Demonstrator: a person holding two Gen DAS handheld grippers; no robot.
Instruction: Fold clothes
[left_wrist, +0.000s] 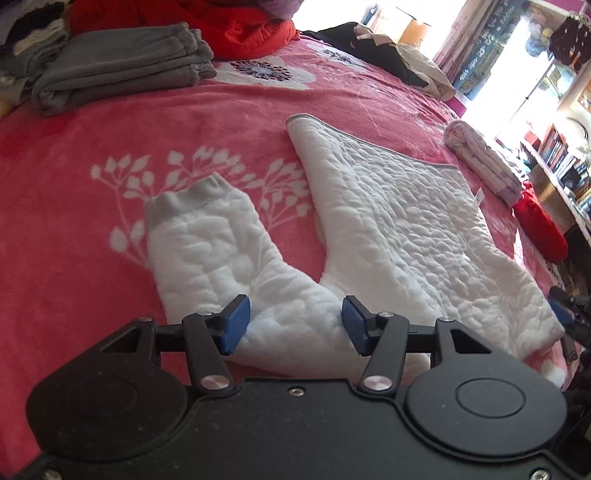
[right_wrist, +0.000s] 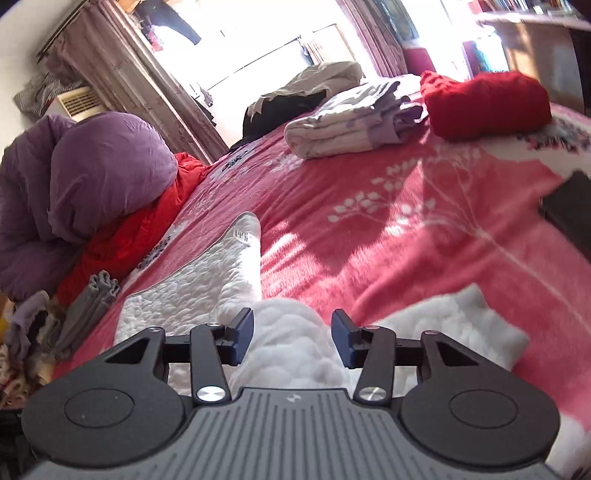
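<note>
Jaws of the left gripper (left_wrist: 295, 325) stand wide apart over the near shoulder of the white top (left_wrist: 399, 229), gripping nothing; cloth lies between the blue pads (left_wrist: 236, 321) but they do not close on it. The right gripper (right_wrist: 293, 338) is likewise spread wide, a puffed fold of the same top (right_wrist: 291, 343) rising between its pads (right_wrist: 243, 334), unclamped. The top lies flat on the pink blanket (left_wrist: 110, 140), body stretching away from the grippers, one sleeve (left_wrist: 207, 243) angled off to the left of the body with its grey cuff (left_wrist: 184, 199) at the far end. Right of the top sits a rolled pale garment (left_wrist: 480, 162), with a red knit (left_wrist: 539, 229) just beside it. Beyond the sleeve, well apart from the top, lies a folded grey stack (left_wrist: 122, 66). Behind the stack a red garment (left_wrist: 236, 29) is heaped, with a purple quilt (right_wrist: 85, 184) against it.
</note>
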